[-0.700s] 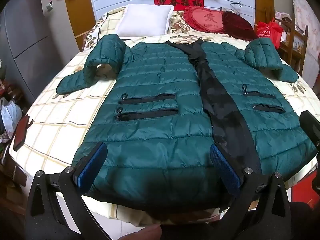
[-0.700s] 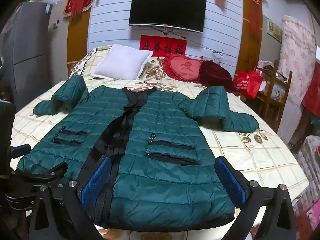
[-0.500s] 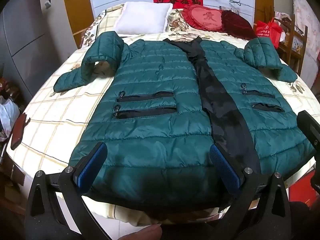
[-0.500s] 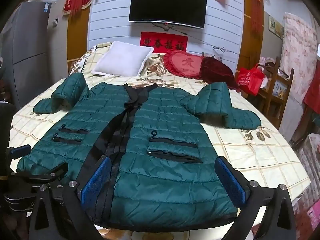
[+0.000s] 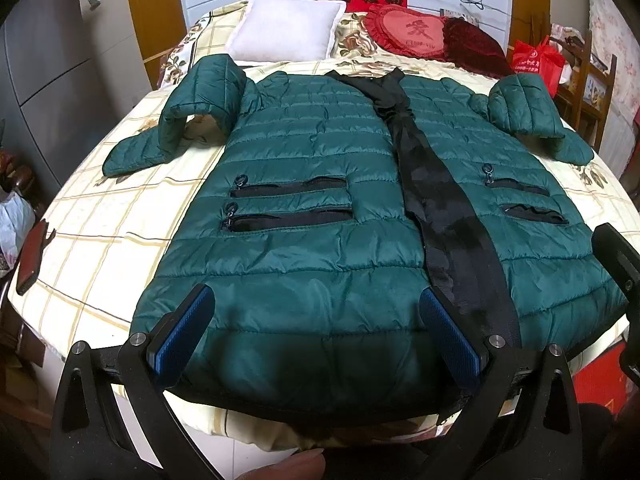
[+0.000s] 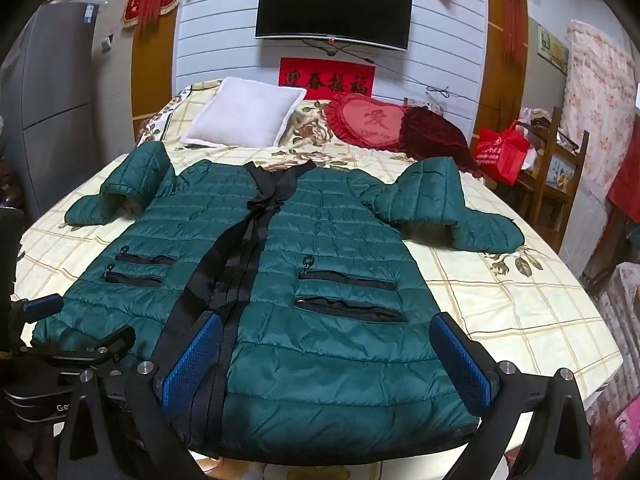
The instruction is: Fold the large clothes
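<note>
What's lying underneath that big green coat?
The green puffer coat lies flat on a cream checked bedsheet, which shows all around it. Whatever sits directly beneath the coat's body is covered and cannot be seen.

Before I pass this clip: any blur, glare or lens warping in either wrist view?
Left wrist: sharp, strong fisheye bowing of the bed, dark corner vignette, shadow over the jacket hem. Right wrist: equally sharp, same warping, the television dark without glare, room edges dim.
</note>
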A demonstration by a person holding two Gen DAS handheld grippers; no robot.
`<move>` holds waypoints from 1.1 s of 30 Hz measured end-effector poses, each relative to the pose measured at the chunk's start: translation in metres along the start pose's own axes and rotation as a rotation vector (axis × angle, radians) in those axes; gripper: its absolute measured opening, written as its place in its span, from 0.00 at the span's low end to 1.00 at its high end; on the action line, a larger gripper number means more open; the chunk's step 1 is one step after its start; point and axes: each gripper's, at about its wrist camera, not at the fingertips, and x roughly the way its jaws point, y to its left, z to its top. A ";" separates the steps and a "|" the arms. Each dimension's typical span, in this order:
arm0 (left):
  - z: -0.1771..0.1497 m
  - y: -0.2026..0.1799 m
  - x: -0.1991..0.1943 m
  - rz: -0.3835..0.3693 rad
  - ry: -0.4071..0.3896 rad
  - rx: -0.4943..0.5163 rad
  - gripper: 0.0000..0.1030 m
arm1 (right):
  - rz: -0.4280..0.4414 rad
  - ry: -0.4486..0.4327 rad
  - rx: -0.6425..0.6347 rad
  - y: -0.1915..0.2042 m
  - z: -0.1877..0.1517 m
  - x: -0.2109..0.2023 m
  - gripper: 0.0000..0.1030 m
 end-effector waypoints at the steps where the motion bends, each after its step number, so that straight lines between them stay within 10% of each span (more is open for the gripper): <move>1: 0.000 0.000 0.000 0.001 0.000 -0.001 1.00 | -0.001 -0.001 0.001 0.000 0.000 0.000 1.00; 33: 0.001 0.000 0.001 0.000 0.004 -0.001 1.00 | -0.001 -0.006 0.011 -0.004 -0.001 -0.004 1.00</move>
